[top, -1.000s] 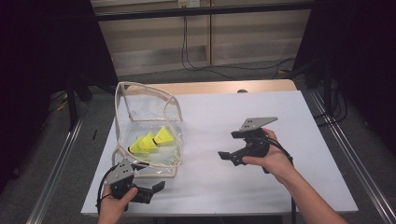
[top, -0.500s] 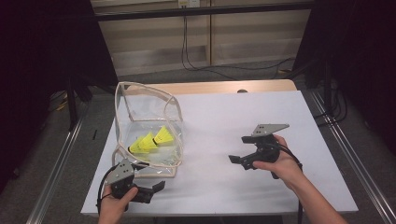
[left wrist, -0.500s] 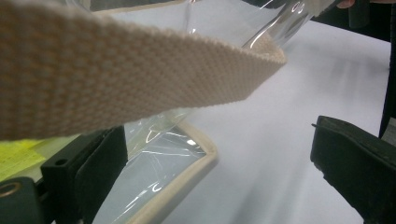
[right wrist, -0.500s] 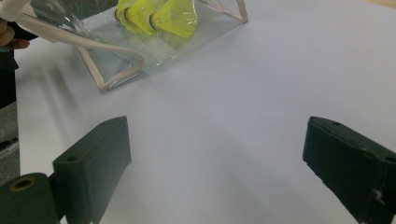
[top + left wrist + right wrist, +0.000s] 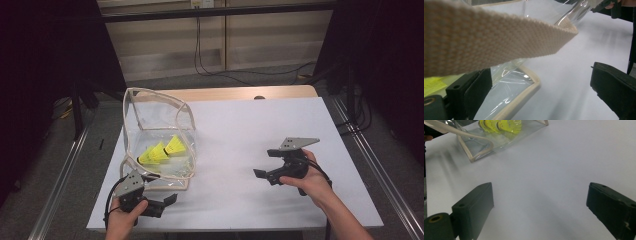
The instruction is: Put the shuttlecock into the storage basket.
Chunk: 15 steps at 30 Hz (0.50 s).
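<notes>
Jaws on both of your grippers stand wide apart and hold nothing. Your left gripper (image 5: 150, 202) sits at the near left edge of the desk (image 5: 240, 130), just in front of the bag (image 5: 157, 135). Your right gripper (image 5: 267, 167) hovers over bare desk on the right, well apart from the bag.

Count one bag: clear plastic with cream webbing trim, its mouth held up in an arch. Count the shuttlecocks (image 5: 161, 150) inside it as best you can: in the high view two yellow ones are plain, lying side by side on the bag's floor, and a third may sit behind them, though you cannot tell for sure. In your right gripper view the yellow shuttlecocks (image 5: 500, 125) show at the top edge, overlapping too much to count.

In your left gripper view a broad cream strap (image 5: 489, 37) of the bag crosses above and in front of the jaws, close to the lens. Whether it lies between the jaws or just over them cannot be told. The bag's trimmed corner (image 5: 531, 82) lies on the desk just beside your left-hand jaw; the other jaw stands over bare desk.

In your right gripper view the bag (image 5: 481, 142) lies far ahead, toward the upper left, with white desk (image 5: 544, 182) between your jaws.
</notes>
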Each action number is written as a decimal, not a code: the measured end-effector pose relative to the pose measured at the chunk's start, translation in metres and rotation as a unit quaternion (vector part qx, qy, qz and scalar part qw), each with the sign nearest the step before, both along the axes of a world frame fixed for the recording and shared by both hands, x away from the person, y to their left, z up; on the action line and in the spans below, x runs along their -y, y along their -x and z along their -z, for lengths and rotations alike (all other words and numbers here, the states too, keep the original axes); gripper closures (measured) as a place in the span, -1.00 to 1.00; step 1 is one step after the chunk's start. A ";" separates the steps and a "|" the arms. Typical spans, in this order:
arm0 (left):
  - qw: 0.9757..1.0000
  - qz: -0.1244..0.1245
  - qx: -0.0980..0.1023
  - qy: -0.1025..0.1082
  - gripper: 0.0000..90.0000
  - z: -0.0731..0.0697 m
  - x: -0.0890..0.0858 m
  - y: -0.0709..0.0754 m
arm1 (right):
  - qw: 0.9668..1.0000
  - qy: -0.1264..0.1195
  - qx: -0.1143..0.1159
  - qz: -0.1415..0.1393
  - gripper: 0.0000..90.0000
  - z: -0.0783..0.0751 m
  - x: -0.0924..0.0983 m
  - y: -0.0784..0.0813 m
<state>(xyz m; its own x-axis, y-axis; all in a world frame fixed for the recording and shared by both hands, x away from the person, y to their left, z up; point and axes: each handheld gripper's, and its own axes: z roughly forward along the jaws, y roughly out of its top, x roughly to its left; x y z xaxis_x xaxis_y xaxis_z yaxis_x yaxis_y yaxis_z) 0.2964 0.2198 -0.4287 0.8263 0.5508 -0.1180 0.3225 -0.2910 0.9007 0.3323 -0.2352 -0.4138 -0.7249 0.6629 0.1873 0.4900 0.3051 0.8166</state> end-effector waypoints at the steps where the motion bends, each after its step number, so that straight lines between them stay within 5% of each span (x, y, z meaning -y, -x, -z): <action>1: 1.000 0.000 0.000 0.000 -0.92 0.000 0.000 0.000 | 1.000 0.000 0.002 0.001 -0.84 0.000 0.001 0.001; 15: 1.000 -0.001 -0.001 -0.002 -0.91 0.001 0.001 -0.001 | 1.000 0.004 -0.001 0.008 -0.84 0.009 0.015 0.008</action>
